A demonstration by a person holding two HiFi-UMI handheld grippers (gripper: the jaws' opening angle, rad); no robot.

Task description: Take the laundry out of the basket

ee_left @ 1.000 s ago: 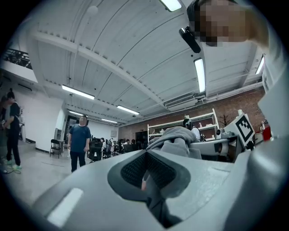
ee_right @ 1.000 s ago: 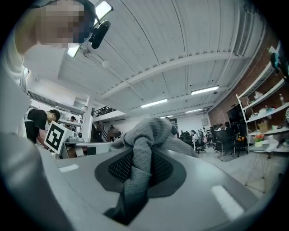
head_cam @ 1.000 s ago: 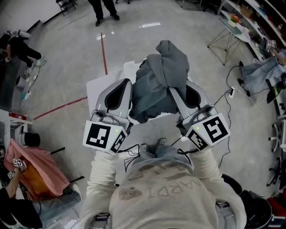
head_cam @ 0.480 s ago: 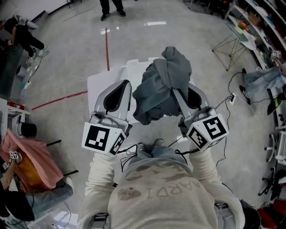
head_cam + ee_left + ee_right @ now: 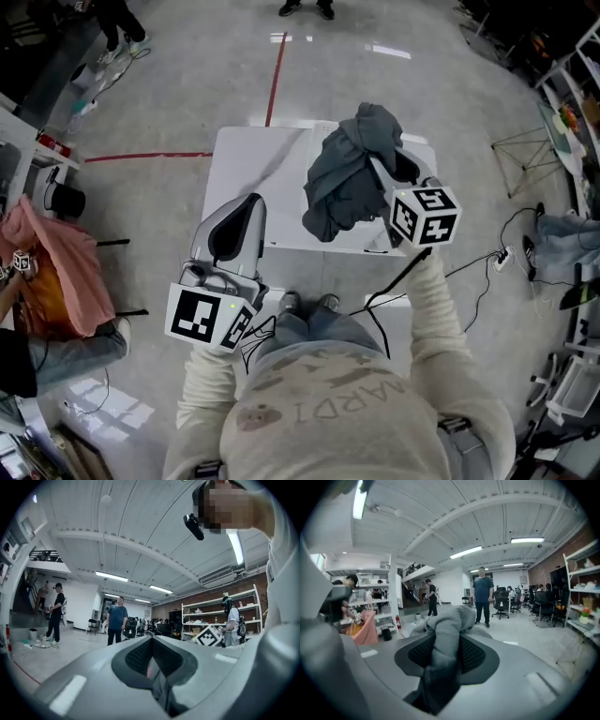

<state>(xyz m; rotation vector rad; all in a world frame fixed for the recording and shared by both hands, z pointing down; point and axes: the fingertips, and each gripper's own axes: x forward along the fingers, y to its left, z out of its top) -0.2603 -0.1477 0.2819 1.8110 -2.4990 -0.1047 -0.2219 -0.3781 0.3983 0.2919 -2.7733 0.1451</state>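
Right gripper view: right gripper (image 5: 446, 643) jaws just opening, grey garment (image 5: 453, 617) pinched between them, bunched past the tips. Left gripper (image 5: 151, 643) closed, empty. Desk (image 5: 251, 155) below the right gripper. Step, by my reading: set-down. Next: open fully, back out clear of cloth.

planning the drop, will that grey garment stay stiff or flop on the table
Likely floppy: the grey garment hangs in bunched folds over the white table. Probably won't roll or slide; the thick cloth should slump in a heap.

One grey garment (image 5: 345, 183), one white table (image 5: 251, 155), two hand-held grippers (image 5: 246, 204) (image 5: 389, 173).
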